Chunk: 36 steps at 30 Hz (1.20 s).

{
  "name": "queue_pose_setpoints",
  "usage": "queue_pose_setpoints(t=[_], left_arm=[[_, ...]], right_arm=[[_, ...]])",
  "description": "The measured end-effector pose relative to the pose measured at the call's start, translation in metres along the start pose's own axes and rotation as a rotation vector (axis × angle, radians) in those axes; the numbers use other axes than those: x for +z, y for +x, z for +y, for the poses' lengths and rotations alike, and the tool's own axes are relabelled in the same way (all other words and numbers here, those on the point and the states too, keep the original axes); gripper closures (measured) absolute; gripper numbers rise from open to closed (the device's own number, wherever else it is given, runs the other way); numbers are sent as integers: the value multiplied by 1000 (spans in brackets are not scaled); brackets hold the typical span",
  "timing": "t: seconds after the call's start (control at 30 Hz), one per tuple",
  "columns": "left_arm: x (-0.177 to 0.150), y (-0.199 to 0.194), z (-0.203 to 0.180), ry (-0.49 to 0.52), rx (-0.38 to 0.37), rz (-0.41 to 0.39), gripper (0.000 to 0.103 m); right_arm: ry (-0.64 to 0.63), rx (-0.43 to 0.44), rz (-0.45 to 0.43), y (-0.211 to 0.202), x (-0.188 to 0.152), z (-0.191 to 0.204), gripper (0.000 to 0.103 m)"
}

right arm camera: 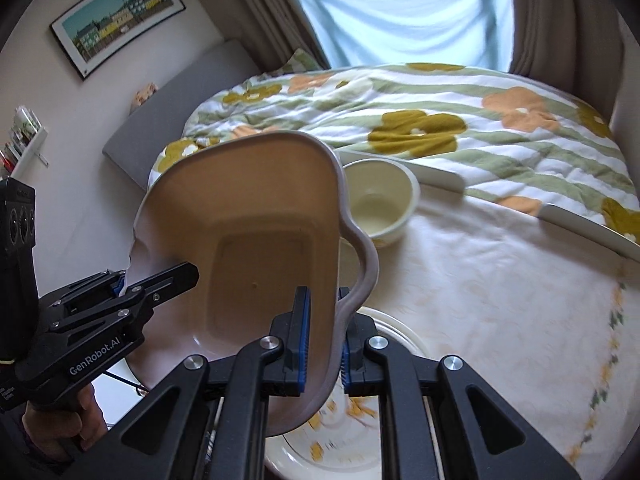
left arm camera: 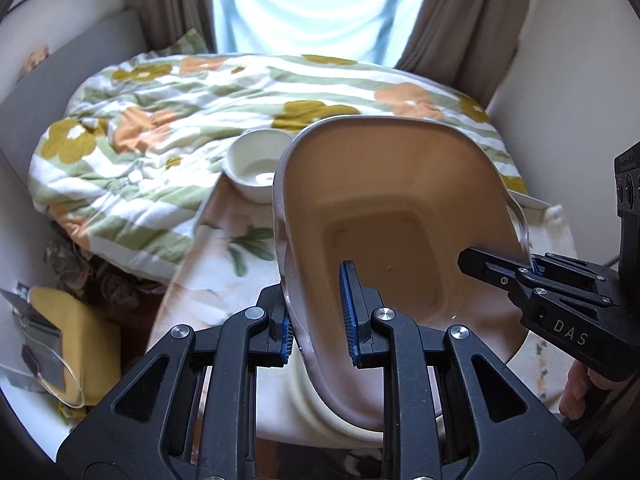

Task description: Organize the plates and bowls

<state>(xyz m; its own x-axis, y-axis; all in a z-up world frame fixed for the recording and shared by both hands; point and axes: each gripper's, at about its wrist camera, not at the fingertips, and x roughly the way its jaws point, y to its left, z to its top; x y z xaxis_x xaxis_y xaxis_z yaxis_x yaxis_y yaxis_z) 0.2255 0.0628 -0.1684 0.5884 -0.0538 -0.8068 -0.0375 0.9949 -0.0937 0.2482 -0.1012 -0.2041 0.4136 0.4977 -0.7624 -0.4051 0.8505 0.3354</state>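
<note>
A tan square dish (left arm camera: pixel 392 216) with a grey rim and side handles is held tilted in the air between both grippers. My left gripper (left arm camera: pixel 320 330) is shut on its left rim. My right gripper (right arm camera: pixel 324 344) is shut on its right rim near the handle; it also shows in the left wrist view (left arm camera: pixel 532 270). The dish also shows in the right wrist view (right arm camera: pixel 256 240), where my left gripper (right arm camera: pixel 124 286) clamps its far edge. A cream bowl (right arm camera: pixel 378 200) stands upright on the table beyond the dish; it also shows in the left wrist view (left arm camera: pixel 256 166). A white plate with orange flowers (right arm camera: pixel 340 420) lies on the table under the dish.
The table (right arm camera: pixel 500 300) has a cream floral cloth. A bed with a flowered quilt (right arm camera: pixel 460 120) lies right behind it, below a curtained window. A yellow cushion (left arm camera: pixel 76 336) sits low to the left. A framed picture (right arm camera: pixel 120 36) hangs on the wall.
</note>
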Motion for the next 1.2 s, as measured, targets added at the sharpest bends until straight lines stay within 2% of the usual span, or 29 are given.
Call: queue_pose_setpoints(t=[0.17,0.33,0.5,0.67,0.8,0.93,1.2], left_arm=[[-12,-16,-76,58,-57,-12,85],[-28,-12,-147,121,-147,12,85],[-40,11,-213,180,-230,73,85],[-60,53,-267,236,-285,155,85],[-78,87,-294,288,-300,209,85],[-89,111,-304,339,-298,252,85],[-94,135,-302,364,-258,274,85]], right_arm=[[54,-44,-53,-55,-28,-43,91],[122,-116,-88,-98,-58,-90,91],[208,-190,-82,-122,-84,-136,91],[302,-254,-44,-124,-106,-180,91],[363,-278,-9,-108,-123,-209,91],[409,-282,28,-95,-136,-228,91],[377,-300,18,-90,-153,-237,91]])
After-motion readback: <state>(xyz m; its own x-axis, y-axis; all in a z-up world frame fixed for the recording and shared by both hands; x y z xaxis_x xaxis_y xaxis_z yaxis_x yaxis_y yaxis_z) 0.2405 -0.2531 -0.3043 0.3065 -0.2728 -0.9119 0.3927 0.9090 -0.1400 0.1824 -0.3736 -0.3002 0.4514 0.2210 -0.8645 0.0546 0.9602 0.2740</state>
